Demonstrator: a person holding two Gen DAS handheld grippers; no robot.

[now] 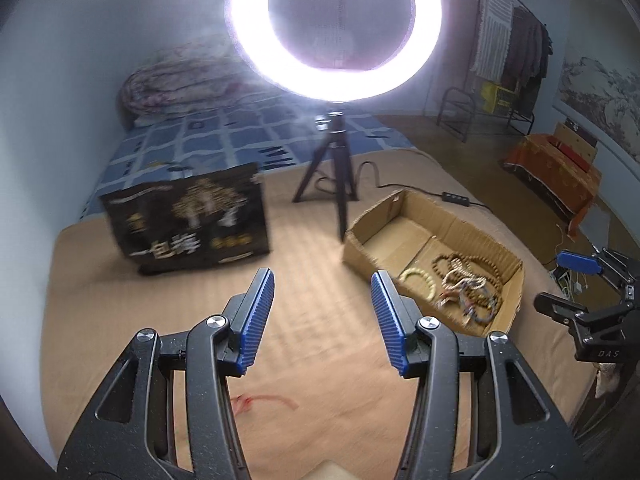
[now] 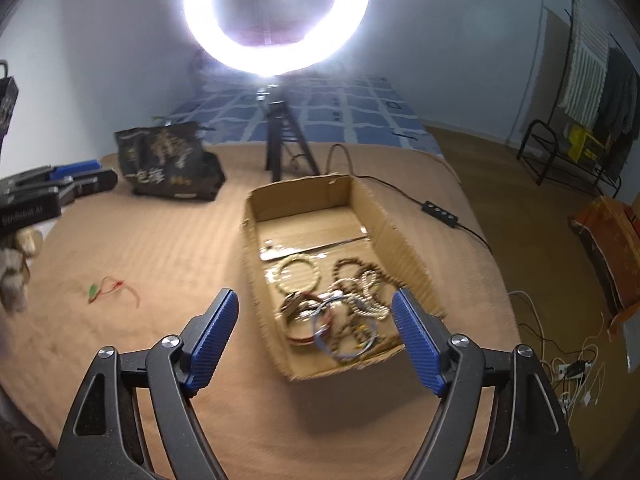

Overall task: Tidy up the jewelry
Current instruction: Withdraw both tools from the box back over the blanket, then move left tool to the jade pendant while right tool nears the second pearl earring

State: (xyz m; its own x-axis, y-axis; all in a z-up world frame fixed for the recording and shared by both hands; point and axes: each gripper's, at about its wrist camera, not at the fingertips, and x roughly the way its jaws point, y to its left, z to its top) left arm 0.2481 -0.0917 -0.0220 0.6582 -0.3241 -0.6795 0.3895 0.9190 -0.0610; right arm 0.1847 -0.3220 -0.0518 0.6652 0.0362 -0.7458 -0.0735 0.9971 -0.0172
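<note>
Jewelry (image 2: 336, 304) lies heaped in the near end of an open cardboard box (image 2: 304, 196) on the tan blanket (image 2: 160, 240), at centre of the right wrist view: a pale bead bracelet (image 2: 298, 276), brown bead strands (image 2: 372, 276), and red and blue bangles (image 2: 320, 326) tangled together. Right gripper (image 2: 316, 332) hangs above the box's near edge, its blue pads (image 2: 212, 340) spread wide with nothing between them. Left gripper (image 1: 322, 312), at lower centre of its own view, stands half open and empty over bare blanket, left of the box. A red string (image 2: 120, 286) lies alone at lower left. Behind, a black bag (image 1: 188, 220) stands left of a lit ring light (image 1: 334, 28) on its tripod (image 1: 328, 168)
</note>
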